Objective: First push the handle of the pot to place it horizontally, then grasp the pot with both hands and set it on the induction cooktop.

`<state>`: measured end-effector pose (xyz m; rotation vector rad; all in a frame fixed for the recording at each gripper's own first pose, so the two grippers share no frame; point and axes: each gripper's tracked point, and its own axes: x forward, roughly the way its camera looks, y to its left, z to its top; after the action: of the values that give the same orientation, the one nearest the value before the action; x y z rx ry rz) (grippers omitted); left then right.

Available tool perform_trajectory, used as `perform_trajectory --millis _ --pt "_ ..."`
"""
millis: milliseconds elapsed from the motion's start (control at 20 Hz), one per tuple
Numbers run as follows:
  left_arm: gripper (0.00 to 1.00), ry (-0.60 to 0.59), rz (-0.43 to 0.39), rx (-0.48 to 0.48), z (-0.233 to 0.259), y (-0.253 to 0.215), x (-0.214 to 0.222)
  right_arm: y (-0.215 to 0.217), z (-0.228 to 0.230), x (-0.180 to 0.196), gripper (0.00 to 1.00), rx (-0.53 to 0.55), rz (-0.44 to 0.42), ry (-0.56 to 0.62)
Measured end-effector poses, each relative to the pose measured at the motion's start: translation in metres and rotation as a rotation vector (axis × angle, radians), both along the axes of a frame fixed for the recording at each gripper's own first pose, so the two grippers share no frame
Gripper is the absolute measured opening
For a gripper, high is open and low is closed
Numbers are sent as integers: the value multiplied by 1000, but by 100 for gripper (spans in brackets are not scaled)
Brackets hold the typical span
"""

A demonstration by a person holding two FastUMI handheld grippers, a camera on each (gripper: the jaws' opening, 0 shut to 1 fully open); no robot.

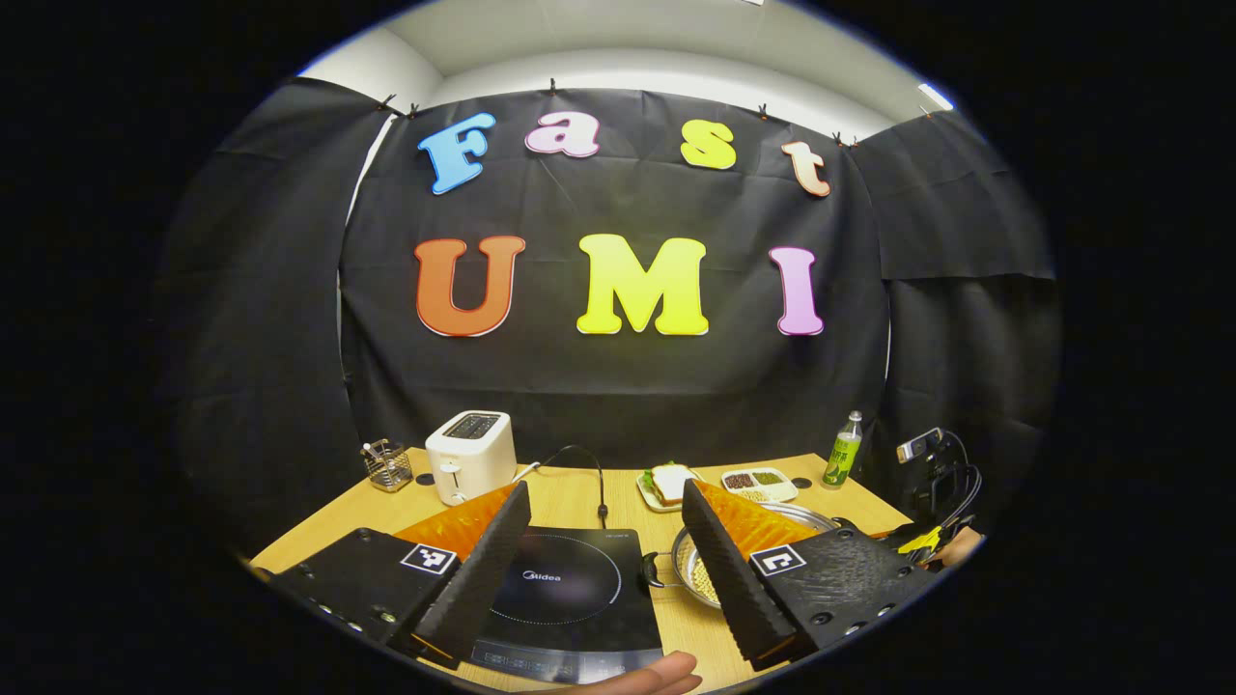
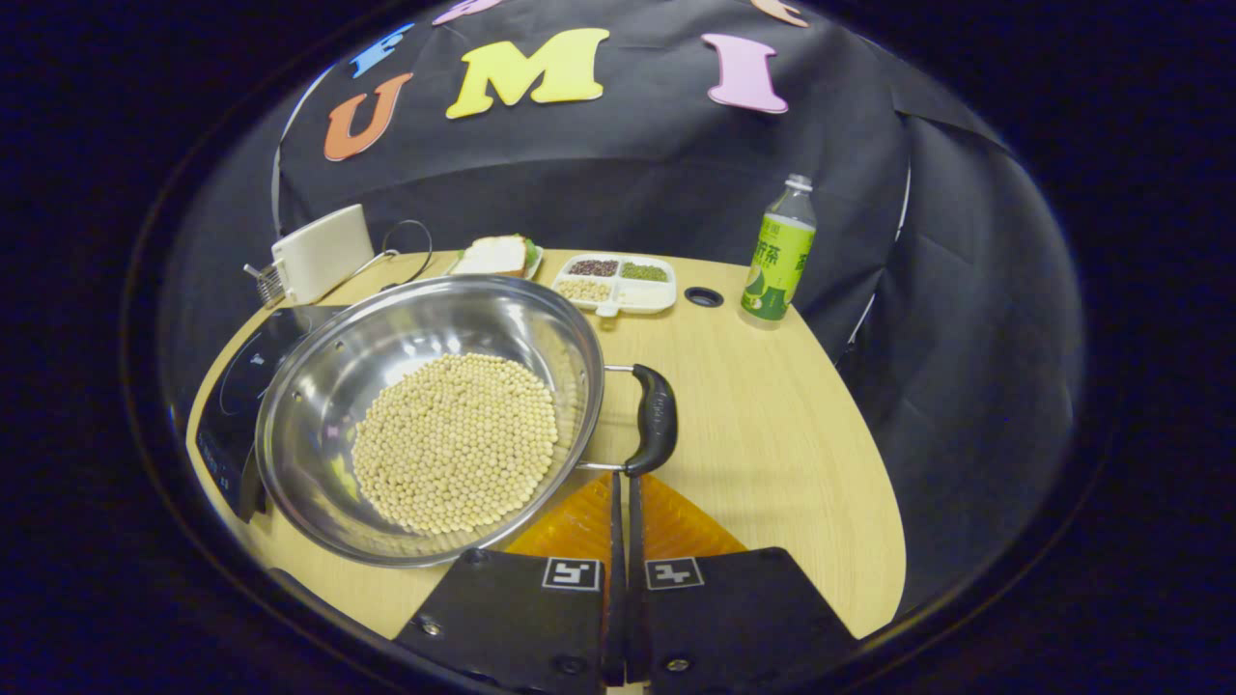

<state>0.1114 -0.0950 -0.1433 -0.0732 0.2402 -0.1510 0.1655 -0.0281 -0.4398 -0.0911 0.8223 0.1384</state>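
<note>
**On the table, beside the cooktop: pot not yet lifted**

From the left gripper view: left gripper (image 1: 608,579) spread wide, nothing between its fingers, held low over the near end of the table (image 1: 570,502). Between those fingers, the black induction cooktop (image 1: 570,589), bare on top. Just to its right, partly behind one finger, the steel pot (image 1: 697,571), resting on the wood and not on the glass. Small dark loop handle (image 1: 653,569) at the pot's cooktop side; hard to tell whether flat or raised. Farther back, a white toaster (image 1: 471,456), a sandwich plate (image 1: 666,483) and a green bottle (image 1: 843,452).

From the right gripper view: right gripper (image 2: 623,480) closed tight, fingers pressed together with nothing pinched between them, tips right at the near end of the pot's black side handle (image 2: 657,417); touching or just short, not clear. Handle stretched out sideways from the rim, apparently level, so the pushing step judged done or nearly so. Pot wide, shallow, shiny, with small holes near the rim (image 2: 319,386), and carrying a heap of pale round beans (image 2: 454,439), loose enough to roll if tipped. Far rim overlapping the cooktop's edge (image 2: 237,381) in this picture, base probably on the table.

Left to do, by this reading: opening the right gripper, taking both handles, carrying the pot level onto the cooktop.
</note>
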Motion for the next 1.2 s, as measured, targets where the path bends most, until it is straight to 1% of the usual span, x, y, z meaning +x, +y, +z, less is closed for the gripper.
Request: perform_trajectory --millis 50,100,200,250,300,350,400,550,600,750,850,1000,1200 --pt "95 8 -14 1 -4 -6 3 -2 5 1 4 4 -13 -22" --pt "94 18 -25 -3 -10 -12 5 -4 13 2 2 8 -23 -49" --pt "95 44 -45 -18 -21 -20 8 -11 28 3 4 6 -49 -97" --pt "95 59 -49 -24 -27 -23 10 -9 36 2 8 18 -50 -116" --pt "95 74 -49 -27 -35 -26 12 -11 45 -1 18 15 -66 -128" --pt "95 90 -48 -25 -41 -27 13 -12 50 0 24 22 -68 -148" --pt "95 107 -47 -23 -47 -28 16 -12 58 -2 42 25 -72 -166" --pt "95 150 -62 -26 -65 -39 18 -14 76 -6 92 27 -80 -194" --pt "95 162 -68 -26 -70 -42 19 -14 80 -7 98 31 -87 -195" --pt "95 204 -90 -9 -88 -53 23 -10 90 -10 99 63 -99 -192" --pt "95 236 -104 3 -102 -62 24 -9 93 -6 99 64 -97 -197" --pt "95 283 -118 9 -123 -74 29 -5 91 2 99 62 -95 -191" --pt "95 372 -126 22 -160 -84 41 6 79 17 99 95 -97 -169"
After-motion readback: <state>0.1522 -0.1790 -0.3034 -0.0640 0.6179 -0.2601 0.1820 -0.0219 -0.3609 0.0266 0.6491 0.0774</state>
